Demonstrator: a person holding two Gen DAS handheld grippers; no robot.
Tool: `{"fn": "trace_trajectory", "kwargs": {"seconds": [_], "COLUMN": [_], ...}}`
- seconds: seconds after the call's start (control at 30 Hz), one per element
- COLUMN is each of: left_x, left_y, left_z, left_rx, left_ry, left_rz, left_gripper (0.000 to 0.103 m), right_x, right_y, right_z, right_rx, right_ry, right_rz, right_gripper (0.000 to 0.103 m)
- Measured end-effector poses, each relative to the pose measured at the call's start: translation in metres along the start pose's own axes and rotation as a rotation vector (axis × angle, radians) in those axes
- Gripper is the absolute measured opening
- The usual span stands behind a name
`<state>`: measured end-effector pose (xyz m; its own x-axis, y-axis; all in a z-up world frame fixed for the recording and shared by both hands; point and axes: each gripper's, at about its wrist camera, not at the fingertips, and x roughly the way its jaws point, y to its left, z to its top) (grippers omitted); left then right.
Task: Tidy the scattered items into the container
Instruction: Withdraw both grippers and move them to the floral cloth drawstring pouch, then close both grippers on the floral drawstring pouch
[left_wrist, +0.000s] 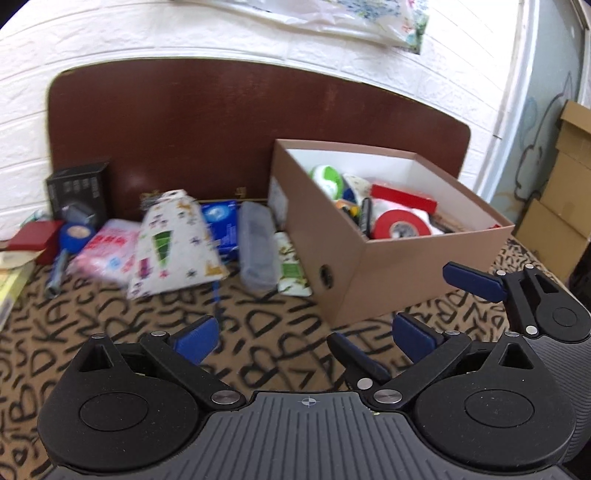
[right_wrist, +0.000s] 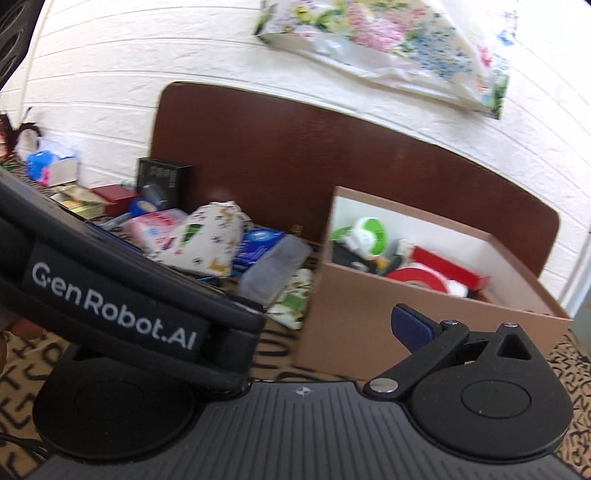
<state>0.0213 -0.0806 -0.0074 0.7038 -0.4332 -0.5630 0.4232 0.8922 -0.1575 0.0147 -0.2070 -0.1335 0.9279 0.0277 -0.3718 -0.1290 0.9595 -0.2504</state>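
Observation:
A brown cardboard box (left_wrist: 417, 273) stands on the patterned cloth and holds a red tape roll (left_wrist: 400, 224), a red flat box and a green-white item. Left of it lie a printed cloth pouch (left_wrist: 173, 243), a clear grey case (left_wrist: 256, 247), a blue packet (left_wrist: 221, 221), a pink packet (left_wrist: 107, 251) and a green-white sachet (left_wrist: 291, 266). My left gripper (left_wrist: 303, 334) is open and empty, low before these items. My right gripper (left_wrist: 395, 314) is open and empty beside the box; in its own view the left gripper's body (right_wrist: 122, 295) hides its left finger.
A dark brown board (left_wrist: 240, 122) leans on the white brick wall behind. A black box (left_wrist: 79, 192), a blue tape roll (left_wrist: 75, 234) and a red box (left_wrist: 35, 236) sit at the far left. Cardboard cartons (left_wrist: 561, 199) stand at the right.

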Motion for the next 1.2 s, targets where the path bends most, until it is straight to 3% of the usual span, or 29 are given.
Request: {"fn": "trace_trajectory", "kwargs": {"seconds": [0.17, 0.43, 0.73, 0.97, 1.2], "left_x": [-0.014, -0.016, -0.019, -0.001, 0.042], "left_y": [0.021, 0.061, 0.111, 0.136, 0.147], "left_z": [-0.01, -0.026, -0.008, 0.02, 0.047], "left_rx": [-0.043, -0.12, -0.191, -0.169, -0.12], "left_ry": [0.006, 0.055, 0.006, -0.009, 0.038], "left_rz": [0.038, 0.105, 0.152, 0.131, 0.09], "left_gripper": [0.103, 0.103, 0.103, 0.097, 0.085], "right_x": [0.0, 0.009, 0.026, 0.06, 0.112], "right_y": [0.023, 0.043, 0.044, 0.048, 0.048], "right_z": [-0.003, -0.011, 0.009, 0.035, 0.053], "right_rx": [-0.001, 0.037, 0.095, 0.093, 0.112], "right_ry": [0.009, 0.096, 0.034, 0.017, 0.077], "right_rz": [0.052, 0.148, 0.175, 0.199, 0.224], "right_gripper": [0.103, 0.103, 0.101, 0.09, 0.075]}}
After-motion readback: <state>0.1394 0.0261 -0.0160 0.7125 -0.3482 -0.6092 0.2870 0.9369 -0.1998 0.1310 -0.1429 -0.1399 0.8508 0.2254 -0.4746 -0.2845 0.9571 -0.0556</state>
